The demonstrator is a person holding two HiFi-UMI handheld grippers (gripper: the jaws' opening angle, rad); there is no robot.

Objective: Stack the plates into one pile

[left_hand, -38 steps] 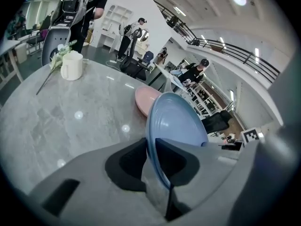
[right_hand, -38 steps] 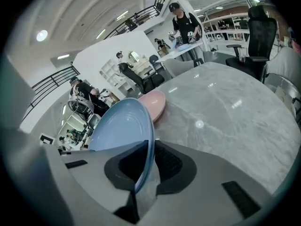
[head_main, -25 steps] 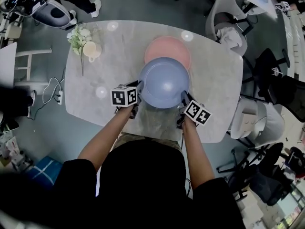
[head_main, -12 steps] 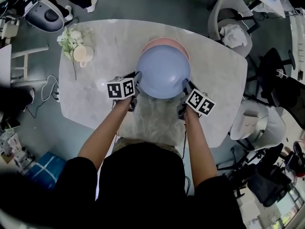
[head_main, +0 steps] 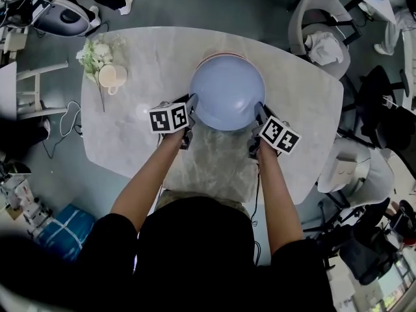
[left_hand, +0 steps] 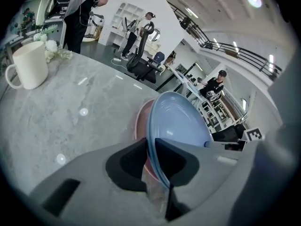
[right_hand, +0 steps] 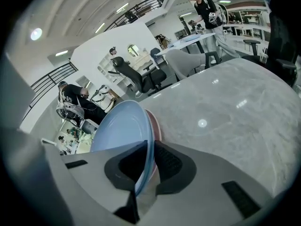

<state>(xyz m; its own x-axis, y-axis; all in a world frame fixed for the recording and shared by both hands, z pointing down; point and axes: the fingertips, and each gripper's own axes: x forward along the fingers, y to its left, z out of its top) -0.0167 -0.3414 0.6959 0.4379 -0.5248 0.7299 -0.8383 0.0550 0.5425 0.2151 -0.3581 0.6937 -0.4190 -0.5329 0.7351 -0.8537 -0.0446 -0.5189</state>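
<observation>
The left hand-held gripper and right hand-held gripper each clamp the blue plate by its rim, at 8 and 4 o'clock. That two-sided hold probably serves to balance it above the pink plate on the surface.

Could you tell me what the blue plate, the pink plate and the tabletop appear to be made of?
Blue plate: likely glazed ceramic or melamine, going by its smooth surface, soft sheen and thin rim.
Pink plate: seemingly the same material, but it is mostly covered by the blue one.
Tabletop: marble or marble-look stone. It is grey-veined and polished, and it mirrors the ceiling lights.
</observation>
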